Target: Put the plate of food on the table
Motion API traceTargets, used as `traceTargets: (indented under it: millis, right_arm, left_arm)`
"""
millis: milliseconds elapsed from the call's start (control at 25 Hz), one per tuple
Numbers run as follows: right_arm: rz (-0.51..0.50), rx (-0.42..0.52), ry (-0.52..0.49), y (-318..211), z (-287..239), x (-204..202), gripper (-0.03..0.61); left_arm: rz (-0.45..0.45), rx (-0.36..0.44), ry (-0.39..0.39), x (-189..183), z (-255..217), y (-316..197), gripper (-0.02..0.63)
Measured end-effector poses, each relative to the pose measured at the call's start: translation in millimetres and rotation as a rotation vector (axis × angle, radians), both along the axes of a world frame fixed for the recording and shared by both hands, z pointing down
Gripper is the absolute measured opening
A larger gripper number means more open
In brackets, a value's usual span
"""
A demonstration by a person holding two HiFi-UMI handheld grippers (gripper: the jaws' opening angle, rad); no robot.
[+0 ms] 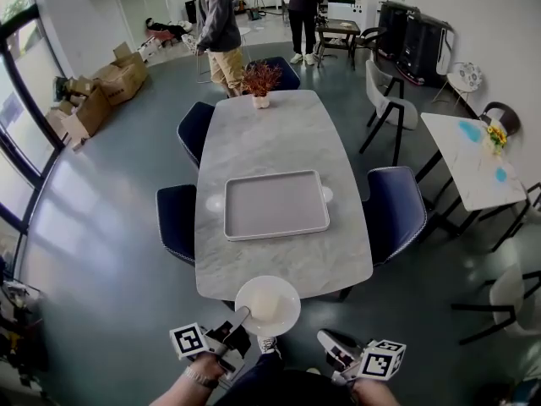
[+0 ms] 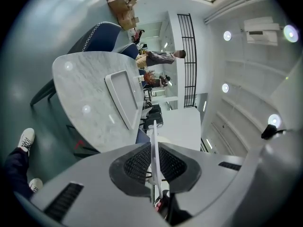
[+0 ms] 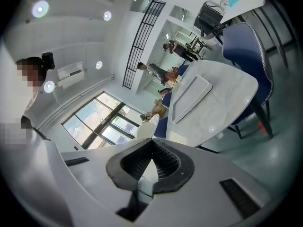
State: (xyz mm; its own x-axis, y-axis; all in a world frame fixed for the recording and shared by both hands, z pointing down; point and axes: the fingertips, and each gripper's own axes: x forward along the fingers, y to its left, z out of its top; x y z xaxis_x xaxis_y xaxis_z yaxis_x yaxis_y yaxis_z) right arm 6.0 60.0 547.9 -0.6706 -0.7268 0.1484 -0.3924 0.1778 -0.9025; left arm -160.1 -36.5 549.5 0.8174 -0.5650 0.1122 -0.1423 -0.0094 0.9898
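Note:
A white plate (image 1: 269, 304) with a pale mound of food (image 1: 264, 301) hangs at the near end of the long grey marble table (image 1: 279, 138), overlapping its edge. My left gripper (image 1: 245, 315) is shut on the plate's near-left rim. In the left gripper view the plate (image 2: 155, 141) shows edge-on between the black pads of that gripper (image 2: 155, 163). My right gripper (image 1: 326, 339) is to the right of the plate, apart from it, with its jaws shut on nothing (image 3: 150, 148). In the right gripper view the plate (image 3: 147, 126) appears to the left.
A grey rectangular tray (image 1: 275, 204) lies mid-table, and a potted plant (image 1: 260, 81) stands at the far end. Navy chairs (image 1: 176, 218) (image 1: 395, 210) flank the table. Two people (image 1: 220, 24) stand beyond it. A second table (image 1: 473, 163) is on the right.

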Motion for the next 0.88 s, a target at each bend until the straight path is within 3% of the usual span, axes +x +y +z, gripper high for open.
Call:
traceTargets:
  millis: [520, 880]
  right_arm:
    - [0.089, -0.018, 0.039, -76.1, -4.7, -51.0, 0.011]
    - [0.111, -0.026, 0.043, -93.5, -11.9, -65.7, 0.011]
  left_arm:
    - [0.046, -0.012, 0.021, -46.9, 17.4, -103.8, 0.032]
    - [0.049, -0.012, 0.02, -55.0, 21.1, -140.6, 0.032]
